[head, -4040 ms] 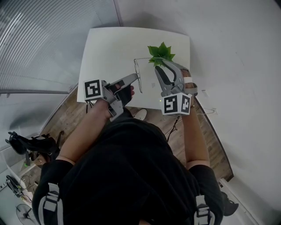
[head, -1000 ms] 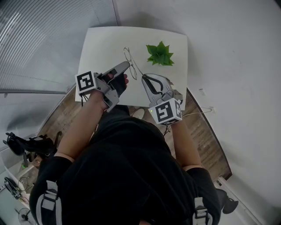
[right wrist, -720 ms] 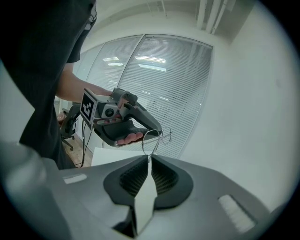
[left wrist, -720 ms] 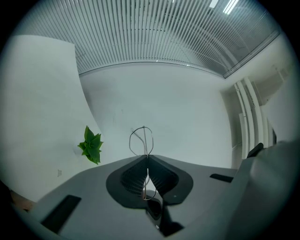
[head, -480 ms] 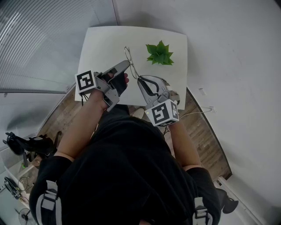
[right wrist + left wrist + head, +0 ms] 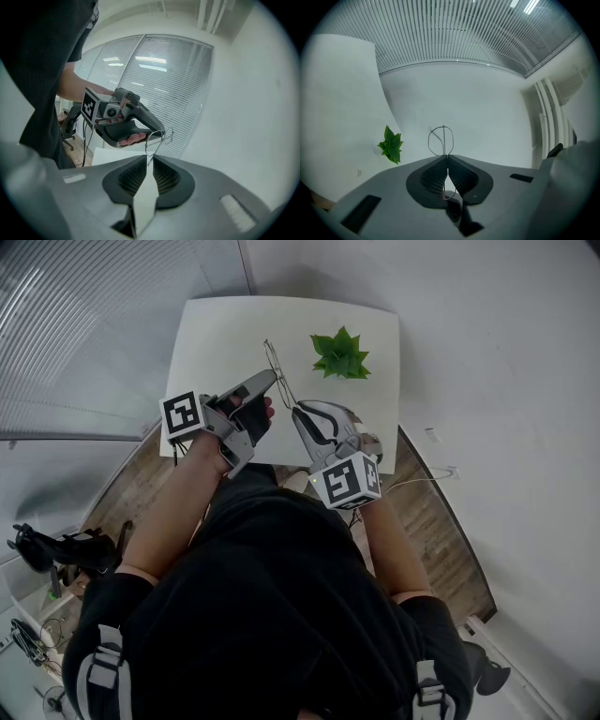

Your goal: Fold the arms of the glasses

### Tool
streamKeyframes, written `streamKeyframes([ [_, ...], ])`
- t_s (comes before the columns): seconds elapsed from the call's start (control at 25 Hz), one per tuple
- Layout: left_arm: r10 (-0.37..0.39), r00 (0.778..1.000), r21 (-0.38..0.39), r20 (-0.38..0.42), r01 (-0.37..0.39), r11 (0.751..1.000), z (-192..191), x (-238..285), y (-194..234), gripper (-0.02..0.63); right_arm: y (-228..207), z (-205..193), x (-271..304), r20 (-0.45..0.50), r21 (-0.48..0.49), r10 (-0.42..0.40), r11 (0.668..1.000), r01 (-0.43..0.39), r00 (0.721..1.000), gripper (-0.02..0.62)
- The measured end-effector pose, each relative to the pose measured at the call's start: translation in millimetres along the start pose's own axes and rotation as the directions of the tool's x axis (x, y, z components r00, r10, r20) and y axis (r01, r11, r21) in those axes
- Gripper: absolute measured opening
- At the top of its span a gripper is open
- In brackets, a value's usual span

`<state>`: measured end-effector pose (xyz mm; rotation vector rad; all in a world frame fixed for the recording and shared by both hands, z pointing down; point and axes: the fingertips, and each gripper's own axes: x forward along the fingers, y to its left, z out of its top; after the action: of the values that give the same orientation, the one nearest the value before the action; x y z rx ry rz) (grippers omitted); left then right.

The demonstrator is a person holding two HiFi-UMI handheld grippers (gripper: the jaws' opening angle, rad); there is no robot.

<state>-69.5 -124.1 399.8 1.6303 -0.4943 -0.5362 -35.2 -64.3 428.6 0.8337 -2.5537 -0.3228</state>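
Note:
The thin wire-framed glasses (image 6: 274, 357) hang above the white table (image 6: 220, 343). My left gripper (image 6: 272, 374) is shut on their frame. In the left gripper view one lens ring (image 6: 440, 139) stands just past the closed left gripper (image 6: 447, 157). One slim arm of the glasses runs back to my right gripper (image 6: 297, 411). In the right gripper view the arm's end (image 6: 151, 149) lies at the tips of the right gripper (image 6: 149, 159). Those jaws have just been opening and show a narrow gap. The left gripper (image 6: 157, 127) shows beyond it.
A small green plant (image 6: 341, 354) sits on the table's far right part, also seen as a plant (image 6: 391, 145) in the left gripper view. Wooden floor (image 6: 141, 493) lies below the table's near edge. A blind-covered window (image 6: 154, 84) fills the background.
The right gripper has shifted a little left, toward the left gripper, bringing the arm's end with it, and its jaws have parted slightly. The left gripper kept still with the glasses.

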Motion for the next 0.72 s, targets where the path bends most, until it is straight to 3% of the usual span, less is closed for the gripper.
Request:
streamKeyframes([
  [0.28, 0.003, 1.000, -0.001, 0.005, -0.003, 1.000, 3.2, 0.3, 2.9, 0.012, -17.0, 7.5, -10.8, 0.034, 0.034, -0.030, 0.999, 0.029, 0.999, 0.094],
  [0.48, 0.003, 1.000, -0.005, -0.005, -0.003, 1.000, 2.4, -1.3, 5.1, 0.012, -47.3, 28.3, -29.7, 0.138, 0.093, -0.107, 0.991, 0.095, 0.985, 0.087],
  [0.6, 0.001, 1.000, -0.008, -0.018, -0.001, 1.000, -3.1, -1.9, 6.5, 0.012, -66.2, 33.1, -41.4, 0.213, 0.192, -0.179, 0.971, 0.139, 0.960, 0.055],
  [0.72, 0.002, 1.000, -0.014, -0.027, -0.003, 1.000, -6.0, -2.2, 9.4, 0.012, -79.7, 22.7, -48.1, 0.227, 0.289, -0.215, 0.946, 0.145, 0.950, 0.026],
])
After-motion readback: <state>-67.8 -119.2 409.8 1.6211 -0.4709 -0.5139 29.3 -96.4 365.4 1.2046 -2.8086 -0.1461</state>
